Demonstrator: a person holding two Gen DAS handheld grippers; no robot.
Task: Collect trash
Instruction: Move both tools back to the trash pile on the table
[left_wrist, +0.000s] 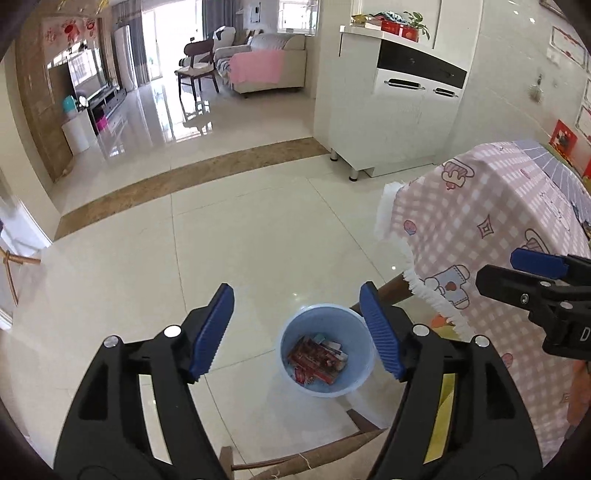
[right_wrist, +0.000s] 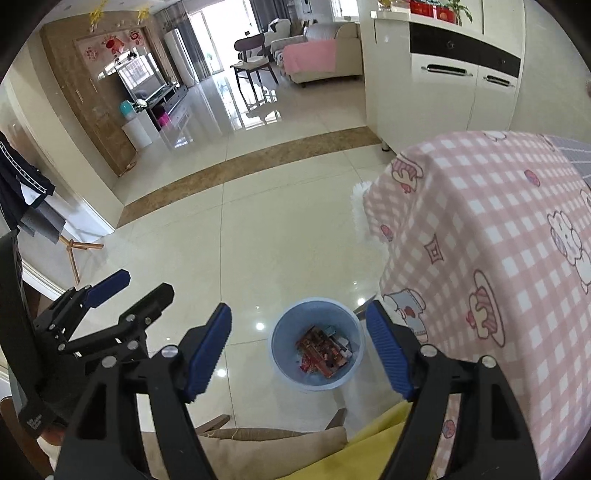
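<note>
Wrappers (left_wrist: 317, 356) in blue bin (left_wrist: 364, 373): light, crinkly, slippery, best pinched mid-fold; left hand-held gripper (left_wrist: 297, 328) and right hand-held gripper (right_wrist: 298, 347) both open, empty.

Left tool (left_wrist: 297, 328) agape — blue bin (left_wrist: 356, 373) below, wrappers (left_wrist: 317, 360) inside

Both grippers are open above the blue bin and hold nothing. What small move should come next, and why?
Probably lift both away from the blue bin and turn toward the table with the pink checked cloth to look for more trash. The left gripper and the right gripper stand open and empty, and wrappers already lie in the bin, so nothing is left to drop here.
</note>
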